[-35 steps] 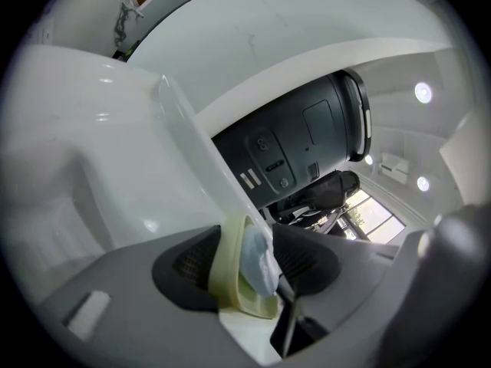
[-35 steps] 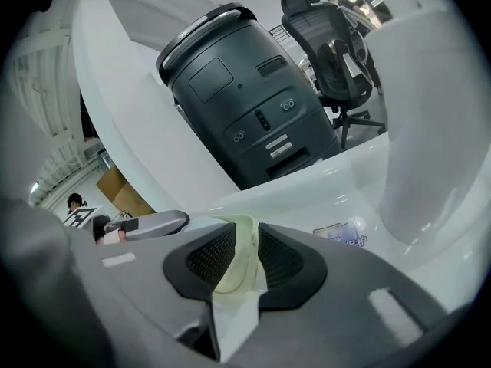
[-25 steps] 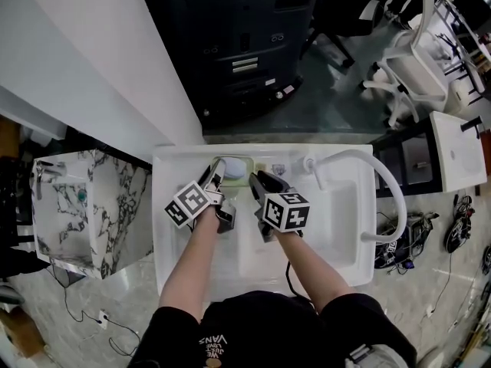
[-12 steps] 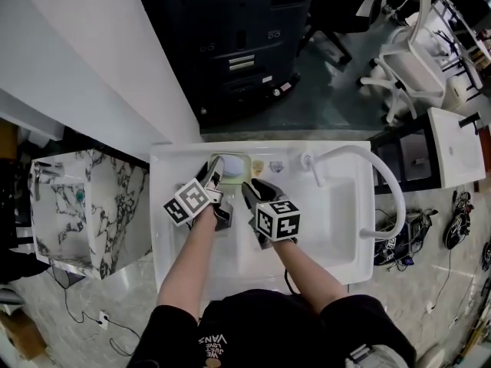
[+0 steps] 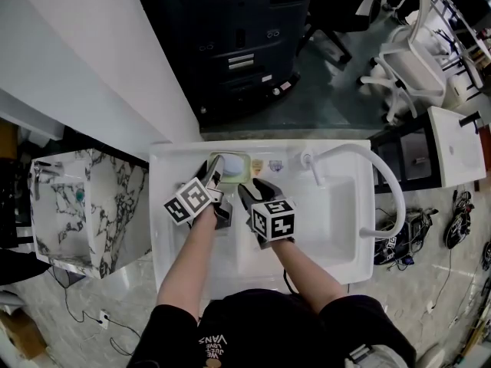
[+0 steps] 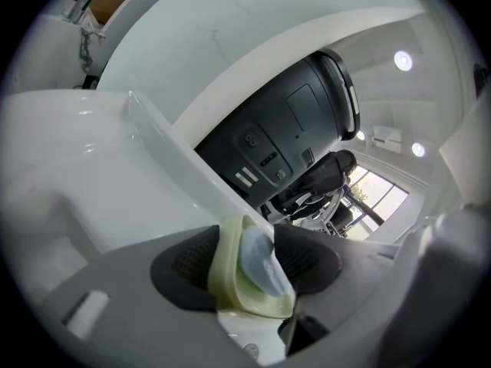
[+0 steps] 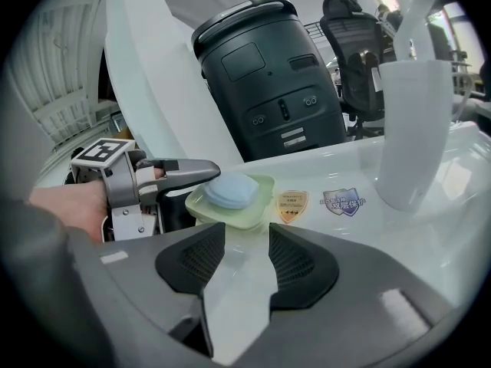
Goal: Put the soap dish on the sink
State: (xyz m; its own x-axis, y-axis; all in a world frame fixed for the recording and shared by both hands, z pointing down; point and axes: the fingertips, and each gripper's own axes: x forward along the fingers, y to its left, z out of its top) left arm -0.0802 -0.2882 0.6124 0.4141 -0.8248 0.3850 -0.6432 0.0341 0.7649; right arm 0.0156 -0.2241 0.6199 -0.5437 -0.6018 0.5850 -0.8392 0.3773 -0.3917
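**Soap dish at the sink's back ledge, left claw gripping it**

The left claw [image 5: 213, 169] is clenching on the pale green soap dish [image 7: 249, 209], its pads pressing on the dish's two sides. A blue soap [image 7: 230, 192] is lying in the dish. The dish is sitting at the back ledge of the white sink [image 5: 176, 267], just beside two stickers [image 7: 291, 204] and well left of the white faucet [image 5: 383, 182]. The right claw [image 7: 247, 240] is hovering just in front of the dish; its jaws have just been opening and are standing apart with nothing between them.
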